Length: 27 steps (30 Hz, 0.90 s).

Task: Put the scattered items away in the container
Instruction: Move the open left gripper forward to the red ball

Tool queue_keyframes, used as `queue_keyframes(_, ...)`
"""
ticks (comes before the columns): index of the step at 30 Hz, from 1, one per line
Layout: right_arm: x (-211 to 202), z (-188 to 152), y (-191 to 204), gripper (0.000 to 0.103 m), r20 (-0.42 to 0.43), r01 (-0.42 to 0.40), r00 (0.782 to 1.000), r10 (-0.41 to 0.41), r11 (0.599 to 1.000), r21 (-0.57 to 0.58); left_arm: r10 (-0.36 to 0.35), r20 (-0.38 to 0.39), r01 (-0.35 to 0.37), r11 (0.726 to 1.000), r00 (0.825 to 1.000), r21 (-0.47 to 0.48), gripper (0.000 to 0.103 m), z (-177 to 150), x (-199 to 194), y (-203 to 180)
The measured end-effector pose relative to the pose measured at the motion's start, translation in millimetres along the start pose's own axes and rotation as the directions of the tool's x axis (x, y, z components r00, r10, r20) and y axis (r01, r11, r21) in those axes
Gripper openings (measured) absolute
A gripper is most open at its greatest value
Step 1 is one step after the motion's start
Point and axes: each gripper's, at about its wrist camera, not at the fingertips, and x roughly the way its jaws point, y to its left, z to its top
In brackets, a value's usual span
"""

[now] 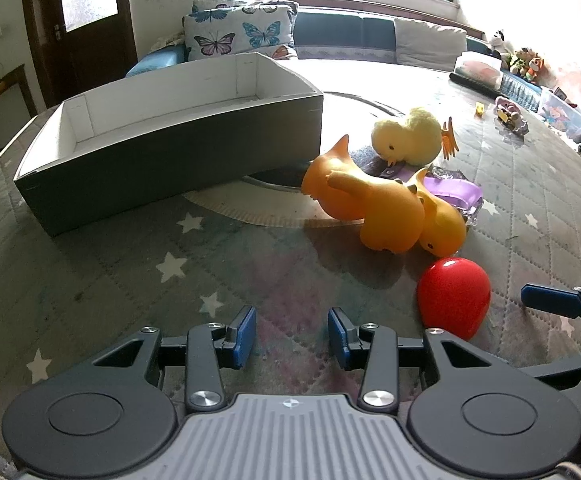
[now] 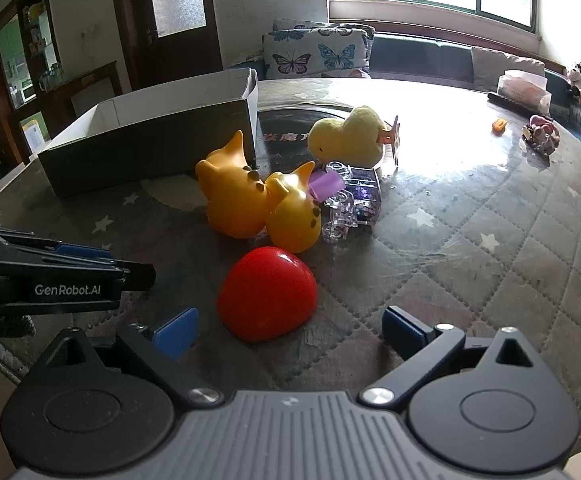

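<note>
A grey box with a white inside (image 1: 162,152) stands at the back left of the table; it also shows in the right wrist view (image 2: 150,148). To its right lie two orange rubber toys (image 1: 370,204) (image 2: 234,196), a yellow plush chick (image 1: 406,136) (image 2: 346,136), a clear and purple plastic toy (image 1: 456,192) (image 2: 354,196) and a red heart-shaped toy (image 1: 454,296) (image 2: 266,292). My left gripper (image 1: 292,336) is open and empty, left of the red toy. My right gripper (image 2: 290,328) is open wide, its fingers on either side of the red toy's near end.
The table has a quilted star-pattern cover (image 1: 130,280). Small toys (image 1: 510,114) and clear boxes (image 1: 478,68) lie at the far right edge. A sofa with butterfly cushions (image 1: 234,32) stands behind. The left gripper's body (image 2: 50,280) shows at the left of the right wrist view.
</note>
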Motion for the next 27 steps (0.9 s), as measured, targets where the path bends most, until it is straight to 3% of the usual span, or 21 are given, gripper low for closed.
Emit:
queue_keyframes(16, 2, 3, 2, 0.091, 0.002, -0.001, 1.0, 0.001, 1.0, -0.007, -0.015, 0.0, 0.015, 1.0, 1.0, 0.017, 0.043, 7, 2, -3)
queue_keyframes(27, 3, 4, 6, 0.074, 0.012, -0.001, 1.0, 0.001, 1.0, -0.02, -0.043, 0.002, 0.043, 0.999, 0.999, 0.015, 0.043, 11, -2, -4)
